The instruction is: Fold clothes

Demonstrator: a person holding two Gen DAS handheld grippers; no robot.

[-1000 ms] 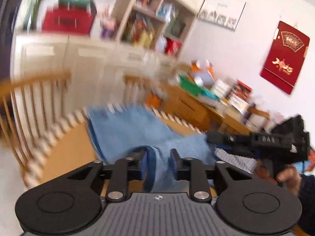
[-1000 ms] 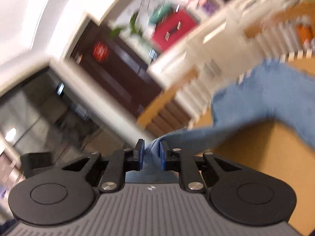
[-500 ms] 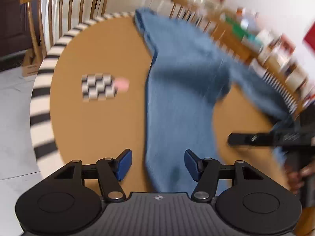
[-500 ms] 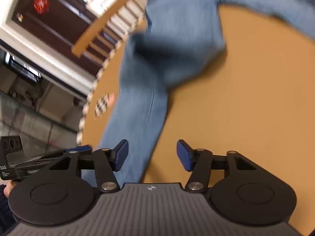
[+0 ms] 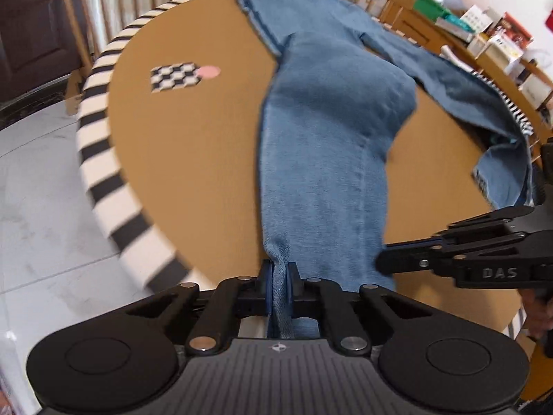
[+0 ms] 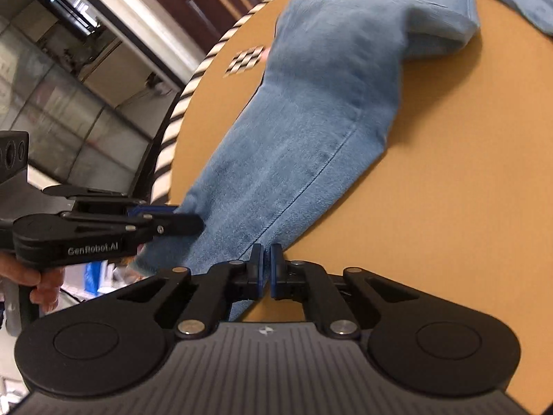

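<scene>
Left gripper (image 5: 280, 278) jaws pinching the near hem corner of the jeans (image 5: 331, 131). Right gripper (image 6: 266, 266) jaws pressed nearly together on the other corner of that leg end; denim reaches the pads, so likely nipping only a thin edge. The jeans lie on the round table (image 5: 193, 159), one leg running from the grippers away to the seat, which humps up in a loose bulge. The second leg (image 5: 459, 90) trails to the right rim and droops over it; the waistband (image 5: 262, 17) lies at the far edge. Judgement: denim is soft but heavyish and floppy, not slippery and not fragile. It drags and sags if held at a single point, so grip hem corners or waistband corners, keeping them taut. Checker marker (image 5: 176, 76) beyond, to the left.
</scene>
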